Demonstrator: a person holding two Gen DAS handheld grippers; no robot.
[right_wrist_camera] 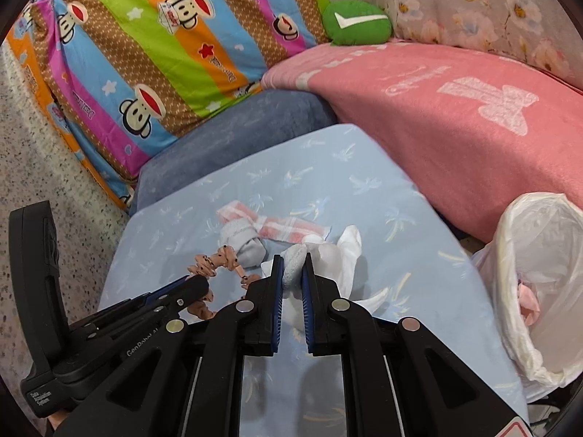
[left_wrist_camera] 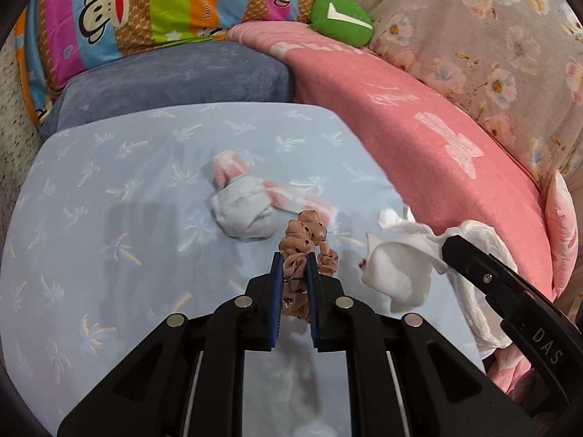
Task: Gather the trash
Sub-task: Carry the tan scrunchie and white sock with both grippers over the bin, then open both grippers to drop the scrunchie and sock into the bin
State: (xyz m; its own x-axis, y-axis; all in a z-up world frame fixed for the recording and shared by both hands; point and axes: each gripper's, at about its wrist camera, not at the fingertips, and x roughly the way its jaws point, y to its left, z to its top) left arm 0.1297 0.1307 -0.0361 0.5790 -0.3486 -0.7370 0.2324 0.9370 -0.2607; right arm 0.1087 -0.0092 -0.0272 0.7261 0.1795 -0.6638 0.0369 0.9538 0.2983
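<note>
My left gripper [left_wrist_camera: 296, 258] is shut on a peach dotted scrunchie [left_wrist_camera: 305, 231], held just above the light blue sheet [left_wrist_camera: 109, 182]; the scrunchie also shows in the right wrist view [right_wrist_camera: 218, 256]. My right gripper [right_wrist_camera: 292, 259] is shut on a crumpled white tissue [right_wrist_camera: 337, 255], which also shows in the left wrist view [left_wrist_camera: 397, 266]. A grey sock with a pink-and-white wrapper [left_wrist_camera: 242, 205] lies on the sheet beyond both grippers; it also shows in the right wrist view [right_wrist_camera: 247, 238]. A white-lined trash bin [right_wrist_camera: 539, 291] stands at the right.
A pink blanket [left_wrist_camera: 419, 127] borders the sheet on the right. A blue-grey cushion [left_wrist_camera: 175, 76], a striped monkey-print pillow [left_wrist_camera: 145, 0] and a green plush [left_wrist_camera: 340, 18] lie behind. A speckled floor [right_wrist_camera: 43, 167] is at the left.
</note>
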